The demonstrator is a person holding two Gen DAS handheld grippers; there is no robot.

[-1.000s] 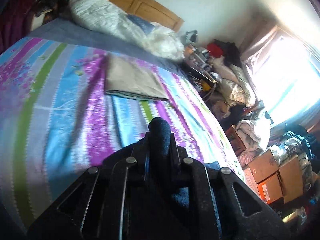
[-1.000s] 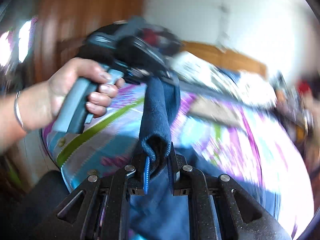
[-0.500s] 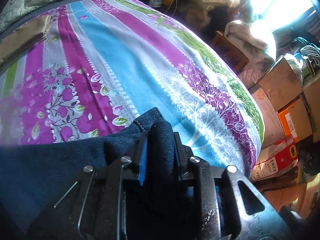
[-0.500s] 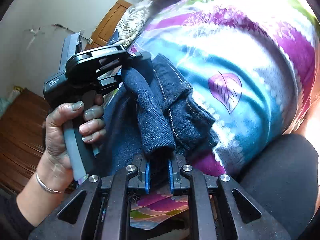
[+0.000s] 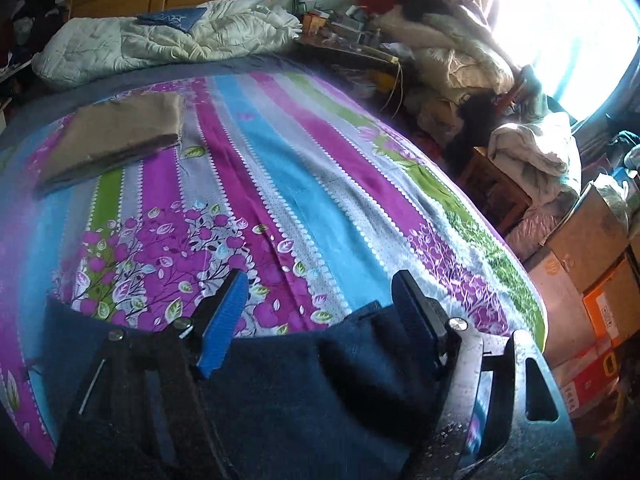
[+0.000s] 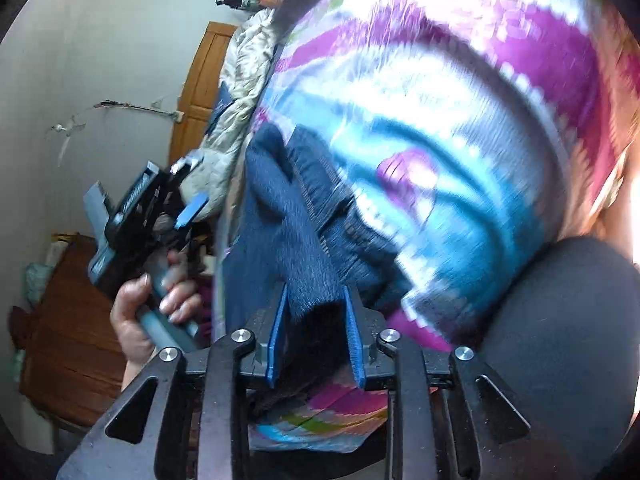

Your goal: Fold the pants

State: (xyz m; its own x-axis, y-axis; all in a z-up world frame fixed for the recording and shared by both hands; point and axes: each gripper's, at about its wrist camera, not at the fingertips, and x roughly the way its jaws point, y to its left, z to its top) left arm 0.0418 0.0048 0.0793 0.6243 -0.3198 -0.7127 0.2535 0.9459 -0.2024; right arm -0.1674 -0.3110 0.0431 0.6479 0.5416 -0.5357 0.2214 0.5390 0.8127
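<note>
The bed (image 5: 304, 184) carries the dark blue pants (image 5: 304, 392) at its near edge. The left gripper (image 5: 320, 312) stands wide apart above the denim, gripping nothing. The right gripper (image 6: 316, 312) has its pads a little apart around a denim fold. It is better to lay both ends flat before pulling away.

- The bed (image 5: 304, 184) wears a striped, floral sheet.
- Dark blue pants (image 5: 304, 400) lie at its near edge.
- A folded tan cloth (image 5: 116, 136) and a white quilt (image 5: 160, 44) lie farther up.

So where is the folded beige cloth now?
In the left wrist view, the folded beige cloth lies upper left on the striped bedsheet, before the white quilt.
</note>
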